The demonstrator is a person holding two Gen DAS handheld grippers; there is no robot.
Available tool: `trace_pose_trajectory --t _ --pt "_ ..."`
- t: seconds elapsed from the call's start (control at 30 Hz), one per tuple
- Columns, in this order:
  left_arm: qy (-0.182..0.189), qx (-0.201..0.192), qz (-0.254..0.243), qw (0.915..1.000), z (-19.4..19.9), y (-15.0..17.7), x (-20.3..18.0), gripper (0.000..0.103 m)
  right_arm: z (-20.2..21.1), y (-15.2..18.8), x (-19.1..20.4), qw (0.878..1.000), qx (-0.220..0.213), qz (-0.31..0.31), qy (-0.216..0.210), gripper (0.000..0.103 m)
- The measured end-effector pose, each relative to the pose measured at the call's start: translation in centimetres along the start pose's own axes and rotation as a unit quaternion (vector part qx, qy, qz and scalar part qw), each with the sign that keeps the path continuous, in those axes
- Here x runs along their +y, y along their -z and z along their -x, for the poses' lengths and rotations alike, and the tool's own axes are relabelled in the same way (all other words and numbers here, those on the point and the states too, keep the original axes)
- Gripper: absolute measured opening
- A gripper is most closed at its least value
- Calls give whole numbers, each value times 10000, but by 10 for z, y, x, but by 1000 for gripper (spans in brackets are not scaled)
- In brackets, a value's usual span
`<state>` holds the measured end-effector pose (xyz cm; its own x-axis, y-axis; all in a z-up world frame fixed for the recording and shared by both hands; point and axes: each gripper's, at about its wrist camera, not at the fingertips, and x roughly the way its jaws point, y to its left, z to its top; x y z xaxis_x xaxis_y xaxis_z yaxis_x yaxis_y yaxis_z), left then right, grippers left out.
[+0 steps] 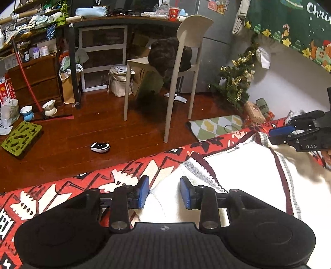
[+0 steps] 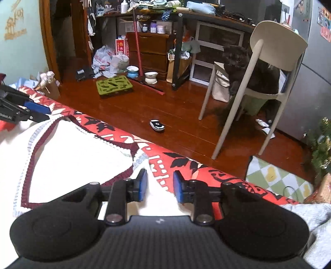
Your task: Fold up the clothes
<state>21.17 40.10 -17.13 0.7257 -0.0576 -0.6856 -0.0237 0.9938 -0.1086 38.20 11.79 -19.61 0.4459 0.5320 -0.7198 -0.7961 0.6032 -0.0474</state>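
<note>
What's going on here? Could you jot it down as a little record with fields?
Activity: folding a white knit sweater with dark red and grey trim
Surface: red patterned blanket, sweater lying on it
Left gripper: jaws apart over the sweater's edge, fabric between them, pads not pressing
Right gripper: jaws apart at the sweater's other edge, not clamped
Floor: dark wood, a computer mouse lying on it
Onlooker: a dark cat on the beige chair
Nearby: small Christmas tree, cluttered desk
</note>
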Motion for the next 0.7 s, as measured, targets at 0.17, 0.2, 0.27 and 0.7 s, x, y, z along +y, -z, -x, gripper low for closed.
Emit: trace_pose_trajectory --t 0.17,0.2,0.27,0.7 --pt "-48 214 -214 9995 -1 -4 -9 33 0 0 0 9997 71 -220 -127 30" --pt "-55 256 -221 9994 -1 -5 -10 33 1 0 -1 9994 77 -274 -198 30" --pt "-118 310 -244 9992 -1 -6 -11 32 3 4 0 9993 83 -220 -306 30" --pt "-561 -53 -760 9955 7 0 -25 10 6 2 4 9982 -261 -83 527 8"
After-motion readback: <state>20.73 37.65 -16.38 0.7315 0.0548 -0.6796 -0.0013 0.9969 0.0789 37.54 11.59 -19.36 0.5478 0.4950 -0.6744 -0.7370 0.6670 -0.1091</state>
